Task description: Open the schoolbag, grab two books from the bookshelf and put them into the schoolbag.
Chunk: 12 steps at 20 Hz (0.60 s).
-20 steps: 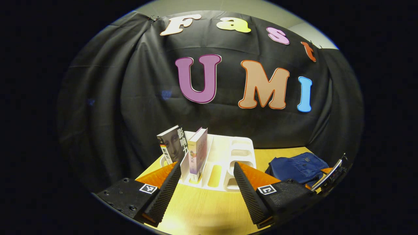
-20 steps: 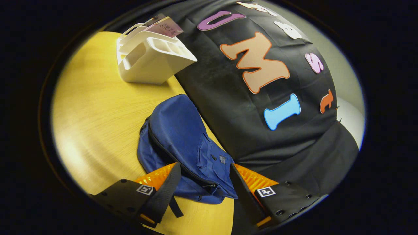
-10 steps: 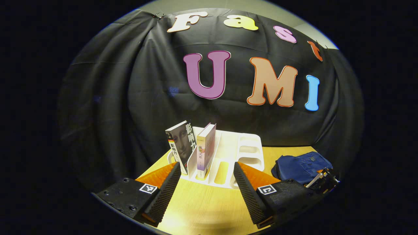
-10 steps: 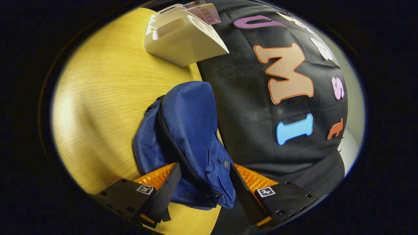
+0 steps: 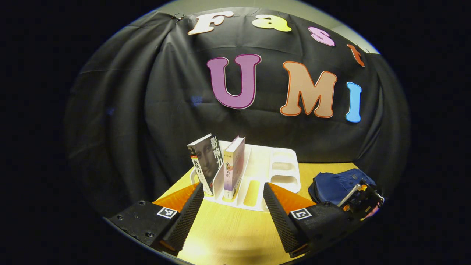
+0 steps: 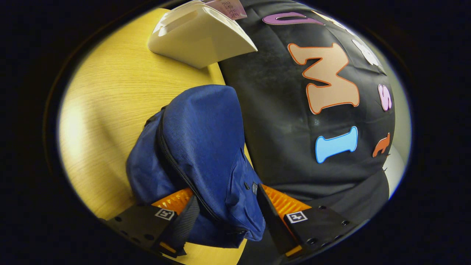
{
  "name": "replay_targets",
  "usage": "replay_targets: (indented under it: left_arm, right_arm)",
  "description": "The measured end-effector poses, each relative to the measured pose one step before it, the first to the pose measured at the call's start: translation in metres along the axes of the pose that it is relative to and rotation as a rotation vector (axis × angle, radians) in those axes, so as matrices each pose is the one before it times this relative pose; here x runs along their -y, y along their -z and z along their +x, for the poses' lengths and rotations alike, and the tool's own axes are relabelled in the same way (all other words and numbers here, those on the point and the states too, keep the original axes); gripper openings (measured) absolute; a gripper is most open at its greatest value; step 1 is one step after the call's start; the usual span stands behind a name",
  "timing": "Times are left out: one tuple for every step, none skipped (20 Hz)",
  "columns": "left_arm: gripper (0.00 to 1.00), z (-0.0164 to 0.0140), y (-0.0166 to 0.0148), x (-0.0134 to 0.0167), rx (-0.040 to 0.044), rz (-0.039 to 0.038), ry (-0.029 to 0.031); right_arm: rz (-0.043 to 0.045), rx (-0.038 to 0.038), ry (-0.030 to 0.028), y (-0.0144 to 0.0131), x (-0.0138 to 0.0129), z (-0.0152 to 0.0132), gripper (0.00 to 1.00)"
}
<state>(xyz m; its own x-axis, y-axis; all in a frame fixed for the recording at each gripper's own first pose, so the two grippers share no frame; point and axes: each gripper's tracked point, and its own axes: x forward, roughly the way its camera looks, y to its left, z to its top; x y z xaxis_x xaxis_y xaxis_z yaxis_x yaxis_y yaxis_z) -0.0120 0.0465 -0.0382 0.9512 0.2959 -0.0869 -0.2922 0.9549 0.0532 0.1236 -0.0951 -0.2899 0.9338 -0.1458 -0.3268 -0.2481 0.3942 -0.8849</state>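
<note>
My right tool point(image 6: 224, 211), fingers wide, straddles the schoolbag point(image 6: 200, 147); I should pinch the zipper pull squarely before dragging along its track.

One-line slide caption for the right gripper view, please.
Open right gripper straddles the zipped end of the blue schoolbag on the wooden table.

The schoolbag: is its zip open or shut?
Shut, as far as visible: the schoolbag lies closed on the table, its zip line showing no gap.
</note>
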Motion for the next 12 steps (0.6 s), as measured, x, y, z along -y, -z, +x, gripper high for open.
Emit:
replay_targets:
  left_arm:
    - [0.95,0.00117,0.00129,-0.00031,-0.00284,0.00007,-0.00073]
    - [0.95,0.0006,0.00027,0.00016,-0.00355,-0.0007,-0.00007]
    - [0.95,0.00039,0.00159,-0.00011,-0.00347,-0.00062,-0.00115]
    - [0.95,0.00038,-0.00029,-0.0008,-0.0018,-0.00042,-0.0031]
    - [0.95,-0.00054,0.00051,-0.0003,-0.00225,0.00009,-0.00197]
    - [0.95,-0.00046,0.00003,0.00011,-0.00054,-0.00121,-0.00064]
    - [0.95,-0.00019,0.00056,0.00064,-0.00041,-0.00137,0.00132]
    - [0.95,0.00001,0.00002,0.00055,-0.00157,-0.00005,0.001]
    - [0.95,0.00041,0.00074,-0.00019,-0.00177,0.00067,-0.00014]
    - [0.95,0.00037,0.00018,0.00022,-0.00093,-0.00044,0.00041]
    - [0.95,0.00033,0.00044,0.0005,0.00007,-0.00141,0.00152]
    - [0.95,0.00056,-0.00013,-0.00009,-0.00091,-0.00058,0.00055]
  right_arm:
    - [-0.00816,0.00438,-0.00434,-0.00251,-0.00092,0.00425,0.96]
    - [0.00129,0.00097,-0.00599,-0.00177,-0.00091,0.00367,0.77]
    - [0.00155,-0.00167,0.00523,0.00076,0.00115,0.00795,0.58]
    - [0.00538,-0.00539,-0.00164,0.00034,0.00058,-0.0006,0.39]
    - [0.00409,-0.00802,0.00471,0.00169,0.00008,-0.00343,0.2]
    - [0.00004,0.00426,0.00965,-0.00261,0.00192,-0.00264,0.18]
    - [-0.00552,-0.00011,0.01182,-0.00319,0.00047,-0.00481,0.16]
    - [-0.00746,0.01133,0.00925,-0.00024,0.00429,0.00456,0.11]
    - [0.00295,0.0008,0.00726,-0.00053,-0.00052,0.01185,0.05]
    - [0.00807,0.00215,-0.01768,0.00164,0.00009,-0.01197,0.04]
    - [0.00838,-0.00375,-0.01097,0.00234,-0.00142,-0.00021,0.03]
    - [0.00512,0.00234,-0.00802,-0.00072,0.00003,0.00019,0.02]
